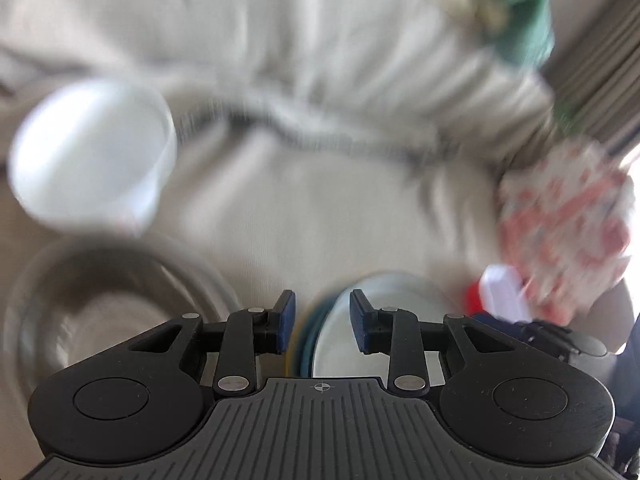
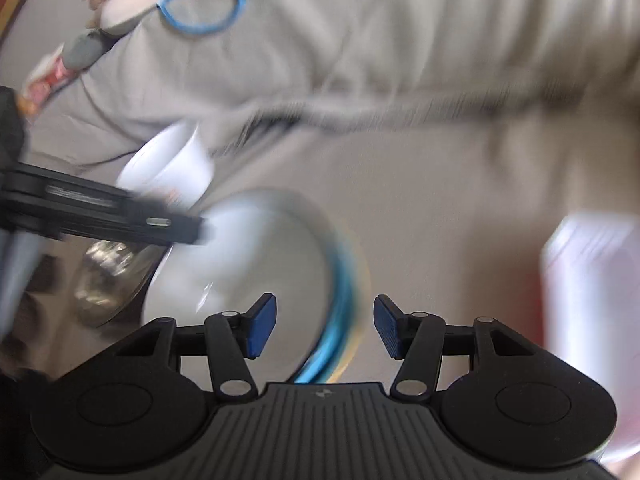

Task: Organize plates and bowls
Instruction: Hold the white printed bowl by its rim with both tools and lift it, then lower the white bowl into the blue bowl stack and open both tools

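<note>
Bowls and plates sit on a pale cloth-covered surface (image 1: 320, 200), and both views are smeared by motion blur, so details are soft. Farthest left of the left gripper (image 1: 322, 322) lies a white bowl (image 1: 92, 152), tipped on its side with its mouth turned toward the camera. Just below it, close beside the left finger, stands a glass bowl (image 1: 112, 304), upright. Between the left gripper's blue pads (image 1: 287, 322) there is a clear gap with nothing in it; the edge of a stack of plates (image 1: 384, 320) (a pale plate on top, blue and yellow rims underneath) lies just ahead, probably gathered there so the loose pieces can be nested nearby. To the right of that gripper a red-and-white patterned object (image 1: 568, 224) is too blurred to identify.

In the right wrist view the same stack (image 2: 248, 264) sits ahead and to the left of the right gripper (image 2: 325, 328), whose fingers are also spread apart and hold nothing. I judge it is lined up on the stack's rim, ready to steady or shift it.
</note>
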Demonstrator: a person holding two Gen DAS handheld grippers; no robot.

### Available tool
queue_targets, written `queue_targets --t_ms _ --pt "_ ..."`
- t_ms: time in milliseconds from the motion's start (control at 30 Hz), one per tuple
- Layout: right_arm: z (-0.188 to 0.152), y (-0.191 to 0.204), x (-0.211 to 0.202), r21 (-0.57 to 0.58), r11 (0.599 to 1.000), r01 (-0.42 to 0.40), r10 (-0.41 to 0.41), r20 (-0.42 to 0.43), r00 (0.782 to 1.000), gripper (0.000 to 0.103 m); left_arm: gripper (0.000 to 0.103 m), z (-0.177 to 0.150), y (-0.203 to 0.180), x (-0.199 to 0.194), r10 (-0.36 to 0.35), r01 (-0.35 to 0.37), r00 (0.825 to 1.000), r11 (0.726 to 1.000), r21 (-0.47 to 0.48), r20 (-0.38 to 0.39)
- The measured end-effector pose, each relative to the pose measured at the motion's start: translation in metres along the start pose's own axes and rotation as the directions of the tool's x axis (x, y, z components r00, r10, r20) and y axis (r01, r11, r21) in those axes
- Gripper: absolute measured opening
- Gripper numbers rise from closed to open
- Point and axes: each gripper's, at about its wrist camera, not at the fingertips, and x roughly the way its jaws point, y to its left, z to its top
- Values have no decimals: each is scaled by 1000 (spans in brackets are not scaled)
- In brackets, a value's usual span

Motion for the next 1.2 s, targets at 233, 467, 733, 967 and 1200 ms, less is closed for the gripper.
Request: queue_targets --t_ms 233,467,733,967,1200 --pt "115 57 -12 -201 959 202 -186 95 978 84 35 55 45 -73 168 -146 925 985 -90 340" --pt "170 140 74 -204 968 145 -170 -108 980 85 35 56 176 -60 291 -193 936 894 -403 196" --pt "185 217 171 -256 954 157 -208 -188 960 85 35 50 210 -17 214 -130 968 872 -473 130" --pt "178 211 225 -14 997 79 -79 -347 934 60 34 48 212 7 290 -236 955 863 -448 57" --pt "167 195 232 50 999 -1 20 -373 928 19 19 50 204 14 250 -198 966 874 -444 60"
